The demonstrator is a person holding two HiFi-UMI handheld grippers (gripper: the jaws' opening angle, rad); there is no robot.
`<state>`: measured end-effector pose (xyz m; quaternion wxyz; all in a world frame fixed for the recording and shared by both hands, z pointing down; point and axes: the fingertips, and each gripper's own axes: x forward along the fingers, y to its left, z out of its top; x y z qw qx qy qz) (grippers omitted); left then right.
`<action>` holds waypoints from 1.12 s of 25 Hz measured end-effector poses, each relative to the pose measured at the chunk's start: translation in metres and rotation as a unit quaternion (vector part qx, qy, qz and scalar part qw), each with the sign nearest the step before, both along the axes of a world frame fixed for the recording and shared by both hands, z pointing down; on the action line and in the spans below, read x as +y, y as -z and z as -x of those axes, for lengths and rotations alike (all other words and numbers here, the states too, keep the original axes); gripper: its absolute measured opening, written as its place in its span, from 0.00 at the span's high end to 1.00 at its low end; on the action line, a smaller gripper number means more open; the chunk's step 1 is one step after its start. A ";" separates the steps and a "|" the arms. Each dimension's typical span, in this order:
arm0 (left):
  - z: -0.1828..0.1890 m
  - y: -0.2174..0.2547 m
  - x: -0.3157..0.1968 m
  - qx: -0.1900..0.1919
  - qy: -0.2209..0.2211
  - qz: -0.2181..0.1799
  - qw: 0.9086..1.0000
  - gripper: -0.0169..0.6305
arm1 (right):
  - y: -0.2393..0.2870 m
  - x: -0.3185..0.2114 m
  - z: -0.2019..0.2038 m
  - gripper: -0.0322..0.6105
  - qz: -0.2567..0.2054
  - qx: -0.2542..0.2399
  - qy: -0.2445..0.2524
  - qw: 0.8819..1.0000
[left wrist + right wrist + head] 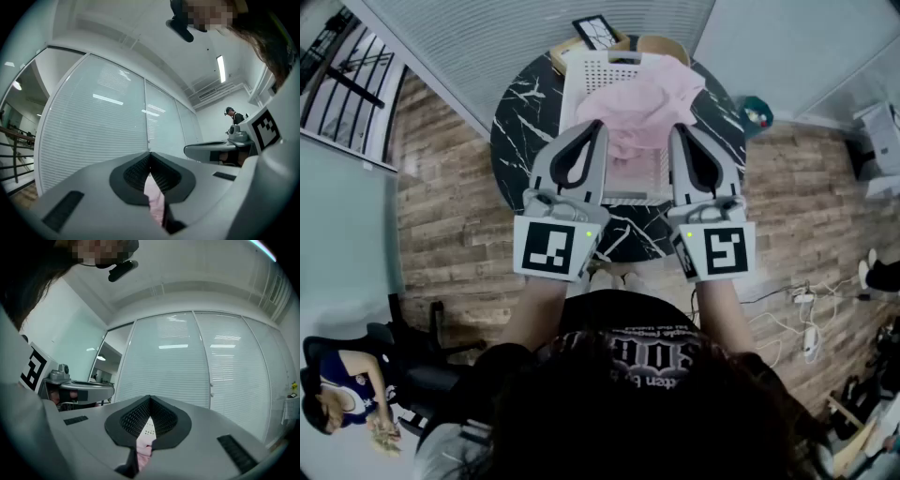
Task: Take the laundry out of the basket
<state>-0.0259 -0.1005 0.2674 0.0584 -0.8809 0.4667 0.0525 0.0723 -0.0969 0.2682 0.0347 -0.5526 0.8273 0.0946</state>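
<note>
A pink garment (642, 108) hangs spread over the white perforated laundry basket (591, 70), which stands on a round black marble table (520, 131). My left gripper (598, 127) is shut on the garment's left edge, and my right gripper (675, 131) is shut on its right edge. In the left gripper view a strip of pink cloth (154, 199) is pinched between the closed jaws of the left gripper (150, 157). In the right gripper view, pink cloth (143, 446) likewise sits in the closed right gripper (150, 401). Both grippers point about level, towards blinds.
A dark tablet (598, 31) and a brown wooden object (661, 45) lie behind the basket. A green object (757, 112) sits on the floor to the table's right, with cables (797, 309) nearer. A seated person (337, 394) is at lower left. Glass walls with blinds (93, 140) surround the table.
</note>
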 end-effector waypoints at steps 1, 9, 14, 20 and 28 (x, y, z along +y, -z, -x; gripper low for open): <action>-0.001 0.001 0.000 0.001 -0.001 -0.001 1.000 0.97 | 0.000 0.000 -0.001 0.91 0.003 -0.002 0.000 1.000; -0.007 -0.001 0.001 0.001 -0.004 0.000 1.000 0.97 | -0.002 0.000 -0.004 0.91 0.007 -0.010 0.002 1.000; -0.012 0.001 0.001 -0.001 -0.007 -0.006 1.000 0.97 | 0.000 0.002 -0.008 0.91 0.003 -0.016 0.002 1.000; -0.016 0.002 0.002 -0.007 -0.010 -0.010 1.000 0.97 | 0.000 0.002 -0.010 0.91 0.002 -0.023 0.004 1.000; -0.024 0.001 0.000 -0.017 -0.016 -0.008 1.000 0.97 | 0.001 0.004 -0.017 0.90 0.002 -0.023 0.009 1.000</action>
